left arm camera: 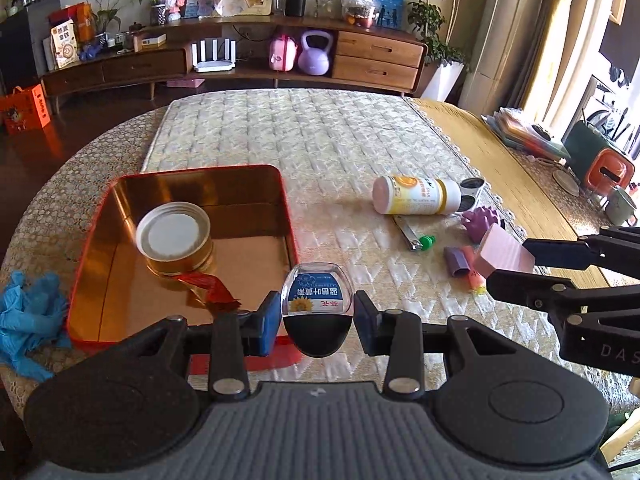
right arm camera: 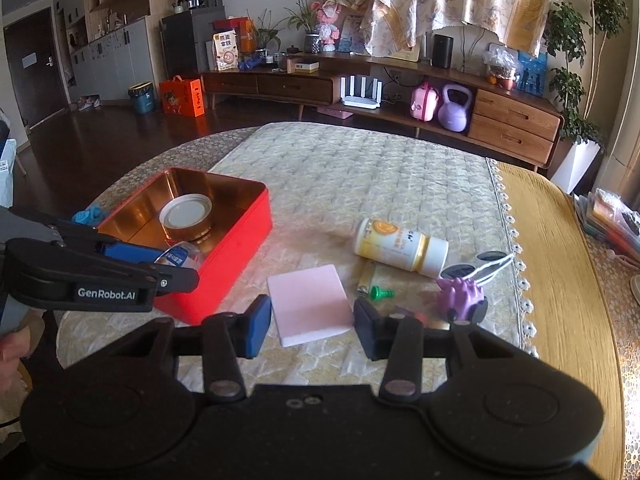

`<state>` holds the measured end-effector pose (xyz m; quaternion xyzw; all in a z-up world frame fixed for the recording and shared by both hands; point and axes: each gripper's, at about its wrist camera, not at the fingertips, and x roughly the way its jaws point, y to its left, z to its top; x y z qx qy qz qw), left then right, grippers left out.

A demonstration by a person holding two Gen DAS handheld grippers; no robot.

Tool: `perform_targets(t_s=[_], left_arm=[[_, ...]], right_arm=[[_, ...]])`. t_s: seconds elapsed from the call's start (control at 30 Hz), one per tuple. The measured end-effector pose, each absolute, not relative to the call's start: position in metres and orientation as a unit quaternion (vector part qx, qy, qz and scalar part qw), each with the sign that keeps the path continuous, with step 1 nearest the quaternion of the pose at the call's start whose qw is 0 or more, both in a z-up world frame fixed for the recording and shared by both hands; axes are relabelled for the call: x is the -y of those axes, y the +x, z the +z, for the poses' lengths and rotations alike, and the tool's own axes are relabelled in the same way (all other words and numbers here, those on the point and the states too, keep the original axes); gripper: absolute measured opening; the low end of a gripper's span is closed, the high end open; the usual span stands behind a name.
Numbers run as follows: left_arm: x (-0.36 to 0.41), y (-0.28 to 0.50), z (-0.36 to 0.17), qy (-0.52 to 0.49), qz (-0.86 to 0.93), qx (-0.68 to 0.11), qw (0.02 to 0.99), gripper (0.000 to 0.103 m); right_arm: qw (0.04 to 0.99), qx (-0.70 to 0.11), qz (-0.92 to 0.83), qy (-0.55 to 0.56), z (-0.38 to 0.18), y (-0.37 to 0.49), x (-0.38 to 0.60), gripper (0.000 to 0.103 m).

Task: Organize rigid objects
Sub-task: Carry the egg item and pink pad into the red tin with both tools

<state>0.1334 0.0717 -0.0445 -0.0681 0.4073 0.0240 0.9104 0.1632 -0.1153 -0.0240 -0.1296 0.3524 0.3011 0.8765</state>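
Observation:
My left gripper [left arm camera: 317, 322] is shut on a small clear bottle with a blue label [left arm camera: 317, 308] and holds it at the near right corner of the red tin box [left arm camera: 286, 216]; it also shows in the right wrist view [right arm camera: 176, 258]. A gold jar with a white lid [left arm camera: 174, 238] lies in the tin. My right gripper [right arm camera: 313, 320] is shut on a pink block [right arm camera: 310, 304] and holds it above the quilted mat; the block shows in the left wrist view [left arm camera: 506, 254].
On the mat [left arm camera: 320, 152] to the right lie a yellow-and-white bottle [left arm camera: 416, 195], a nail clipper [left arm camera: 406, 232], a green cap [left arm camera: 427, 242], a purple toy [right arm camera: 460, 294] and small tubes [left arm camera: 460, 262]. Blue gloves [left arm camera: 28, 316] lie left of the tin.

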Motion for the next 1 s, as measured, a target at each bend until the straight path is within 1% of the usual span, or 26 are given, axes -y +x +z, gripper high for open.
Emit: perform_targets(t_s=[0.2,0.4,0.67,0.83,1.0], left_arm=[[-0.103,0.129,-0.038,-0.073,0.05,-0.4,0.912,0.038],[-0.133,0.127,-0.043,-0.075,0.074,-0.406,0.908,0.038],[-0.171,0.135,-0.062,-0.078,0.105,-0.432,0.892,0.038],[-0.189,0.144,-0.071,-0.083,0.121,-0.442,0.885,0.038],[-0.195,0.157,-0.08,-0.066,0.121,-0.456,0.879,0.038]], right_arm=[[0.872,-0.34,0.325,-0.138,-0.018,0.163,0.084,0.045],[0.863,-0.333,0.347,-0.154,-0.02,0.165,0.049,0.045],[0.844,-0.351,0.371,-0.165,-0.037,0.181,0.011,0.045],[0.835,-0.35,0.375,-0.197,-0.051,0.192,-0.016,0.045],[0.823,-0.347,0.386,-0.231,-0.062,0.199,-0.04,0.045]])
